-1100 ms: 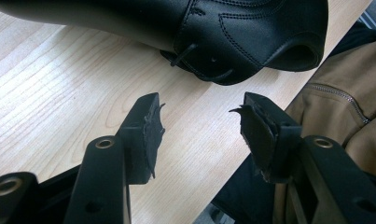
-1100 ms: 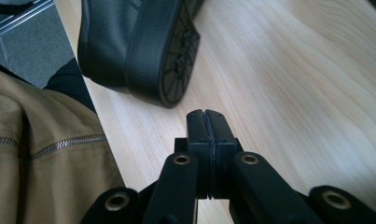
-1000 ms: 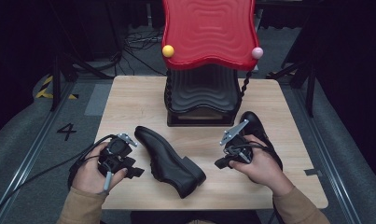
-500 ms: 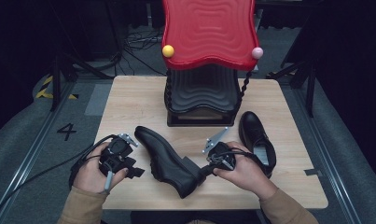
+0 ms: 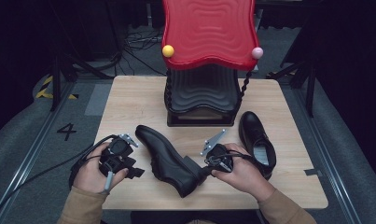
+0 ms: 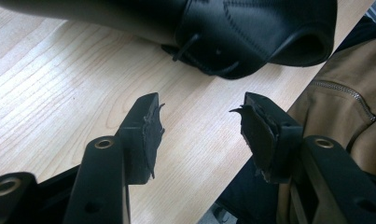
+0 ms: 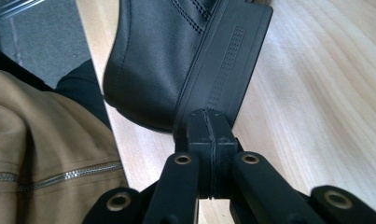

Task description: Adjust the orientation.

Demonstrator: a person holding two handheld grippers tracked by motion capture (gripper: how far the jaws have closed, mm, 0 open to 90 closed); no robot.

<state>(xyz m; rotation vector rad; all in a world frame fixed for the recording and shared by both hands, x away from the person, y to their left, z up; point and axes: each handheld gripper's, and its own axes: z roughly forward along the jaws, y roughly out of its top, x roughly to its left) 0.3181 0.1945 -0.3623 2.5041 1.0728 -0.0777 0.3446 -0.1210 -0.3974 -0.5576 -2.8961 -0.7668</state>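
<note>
wood table (image 5: 129, 100) | R tool (image 7: 212, 122) moved to tipped shoe (image 5: 167, 158) heel, closed

Bright, sharp table; surroundings dim, closeups slightly soft.

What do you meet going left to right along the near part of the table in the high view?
Left gripper, jaws apart in its own view → shoe lying on its side → right gripper, jaws together at that shoe's heel → upright shoe past the right hand.
</note>
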